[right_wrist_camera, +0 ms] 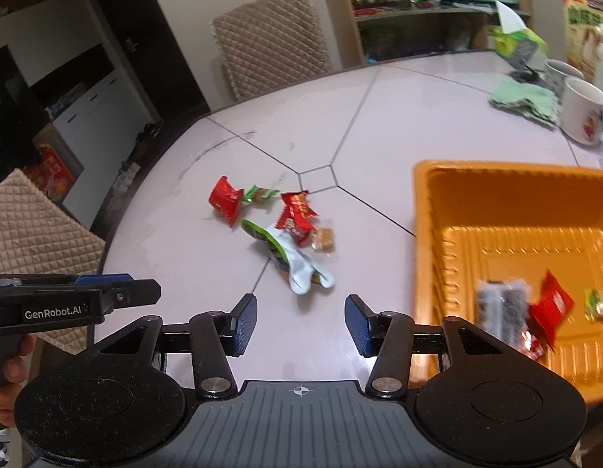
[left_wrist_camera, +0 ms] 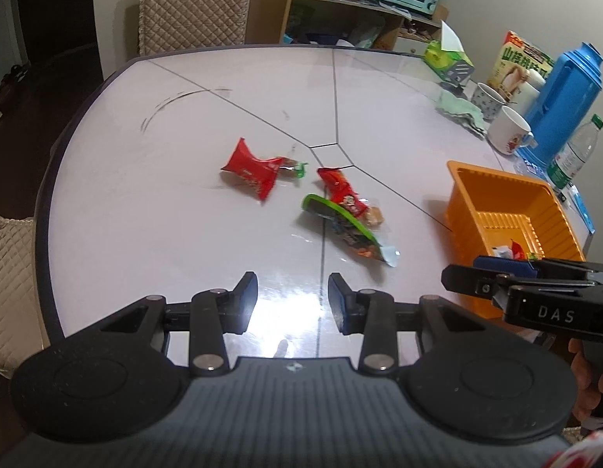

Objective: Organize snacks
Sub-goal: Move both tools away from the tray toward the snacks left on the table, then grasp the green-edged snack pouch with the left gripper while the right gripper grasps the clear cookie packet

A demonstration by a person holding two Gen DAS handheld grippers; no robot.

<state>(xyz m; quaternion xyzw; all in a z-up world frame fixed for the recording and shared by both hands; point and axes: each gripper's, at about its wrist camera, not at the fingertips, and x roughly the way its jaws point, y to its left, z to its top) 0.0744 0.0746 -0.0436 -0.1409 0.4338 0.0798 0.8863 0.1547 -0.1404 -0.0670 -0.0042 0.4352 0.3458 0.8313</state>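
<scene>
Several snack packets lie mid-table: a red packet [left_wrist_camera: 251,169] [right_wrist_camera: 224,199], a second red packet [left_wrist_camera: 342,192] [right_wrist_camera: 297,216], a green packet [left_wrist_camera: 344,228] [right_wrist_camera: 289,253], and a small clear-wrapped biscuit [left_wrist_camera: 373,216] [right_wrist_camera: 324,238]. An orange basket [left_wrist_camera: 477,210] [right_wrist_camera: 430,210] stands to the right with a dark packet [right_wrist_camera: 500,306], a red packet [right_wrist_camera: 551,306] and a small green one [right_wrist_camera: 598,304] inside. My left gripper [left_wrist_camera: 293,302] is open and empty, short of the packets. My right gripper [right_wrist_camera: 300,323] is open and empty, beside the basket's left wall.
White mugs [left_wrist_camera: 510,130] [right_wrist_camera: 582,111], a blue thermos [left_wrist_camera: 563,101], a water bottle [left_wrist_camera: 574,152], a green cloth [left_wrist_camera: 459,111] [right_wrist_camera: 525,101], a tissue pack [left_wrist_camera: 449,58] and a box [left_wrist_camera: 522,62] line the table's right side. Quilted chairs [right_wrist_camera: 270,43] stand around it.
</scene>
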